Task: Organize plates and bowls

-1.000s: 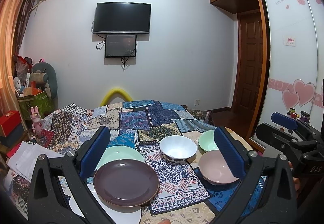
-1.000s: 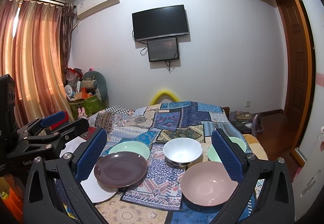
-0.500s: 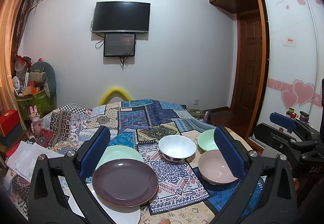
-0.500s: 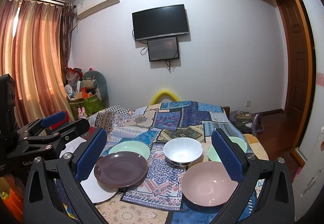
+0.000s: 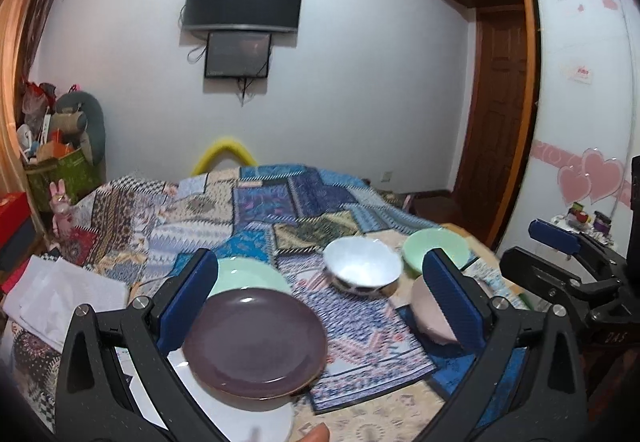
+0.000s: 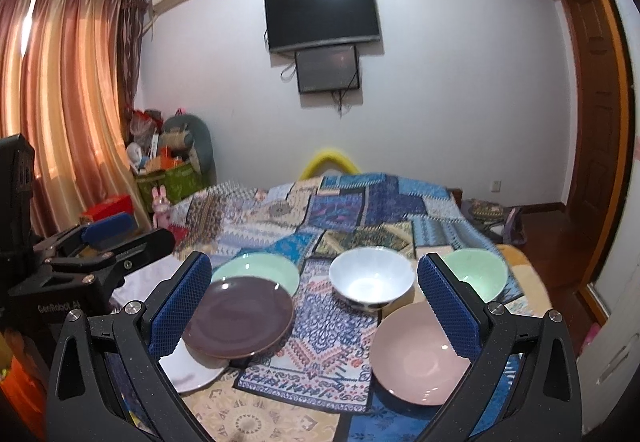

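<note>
Patchwork cloth (image 6: 344, 210), perhaps overhanging purple plate (image 6: 239, 316)

White plate (image 6: 188, 372): mostly hidden under purple plate (image 6: 240, 316). Pink bowl (image 5: 430, 322), 3 o'clock: part-hidden behind blue pad (image 5: 454, 300). Patterned cloth (image 5: 360, 334): blurred. Fingertip (image 5: 314, 435), 6 o'clock: cut off.

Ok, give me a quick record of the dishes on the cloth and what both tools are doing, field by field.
plates: purple plate resting partly on white plate; green plate behind them
bowls: white bowl in the middle; green bowl far right; pink bowl near right
surface: patterned cloth
left tool: open, holding nothing
right tool: open, holding nothing
stacking: bowls all separate
</note>
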{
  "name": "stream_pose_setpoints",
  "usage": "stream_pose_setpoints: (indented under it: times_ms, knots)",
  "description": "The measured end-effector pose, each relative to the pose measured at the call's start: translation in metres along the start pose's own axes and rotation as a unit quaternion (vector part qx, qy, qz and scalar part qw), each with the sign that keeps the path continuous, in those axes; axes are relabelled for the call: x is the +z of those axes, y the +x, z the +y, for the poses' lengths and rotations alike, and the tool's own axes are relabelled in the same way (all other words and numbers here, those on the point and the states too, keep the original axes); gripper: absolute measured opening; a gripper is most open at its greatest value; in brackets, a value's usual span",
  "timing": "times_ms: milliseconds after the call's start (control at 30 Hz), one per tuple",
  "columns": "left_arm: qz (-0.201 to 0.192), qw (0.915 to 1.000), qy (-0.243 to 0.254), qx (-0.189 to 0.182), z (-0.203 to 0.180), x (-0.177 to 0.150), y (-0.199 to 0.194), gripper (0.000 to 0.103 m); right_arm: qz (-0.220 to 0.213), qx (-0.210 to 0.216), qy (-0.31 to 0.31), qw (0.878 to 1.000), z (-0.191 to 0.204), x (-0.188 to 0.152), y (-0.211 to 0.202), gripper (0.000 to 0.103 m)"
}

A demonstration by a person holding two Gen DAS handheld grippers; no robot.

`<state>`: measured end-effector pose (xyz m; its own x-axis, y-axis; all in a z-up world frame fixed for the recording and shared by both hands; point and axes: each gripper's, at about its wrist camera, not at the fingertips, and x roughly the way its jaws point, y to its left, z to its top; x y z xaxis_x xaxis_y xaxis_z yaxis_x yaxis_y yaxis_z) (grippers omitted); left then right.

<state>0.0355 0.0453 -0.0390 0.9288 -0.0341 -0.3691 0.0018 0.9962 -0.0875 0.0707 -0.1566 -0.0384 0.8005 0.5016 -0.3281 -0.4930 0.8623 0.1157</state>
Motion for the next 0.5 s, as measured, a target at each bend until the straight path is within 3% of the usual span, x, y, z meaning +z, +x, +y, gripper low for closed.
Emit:
stream_pose_setpoints:
  times_ms: [100,267,500]
  knots:
    - [0.016,0.9998,-0.008,0.007,0.016,-0.007,0.011,0.103,0.020,0.002,-0.001,1.000,0.004,-0.008,0.017,0.103]
    - [0.055,0.9981,-0.016,0.022,0.049,-0.024,0.039,0.092,0.060,0.011,0.010,0.998,0.005,-0.019,0.046,0.101]
    - [0.115,0.9920,-0.023,0.046,0.100,-0.050,0.076,0.065,0.123,0.022,0.013,0.992,0.012,-0.036,0.092,0.089]
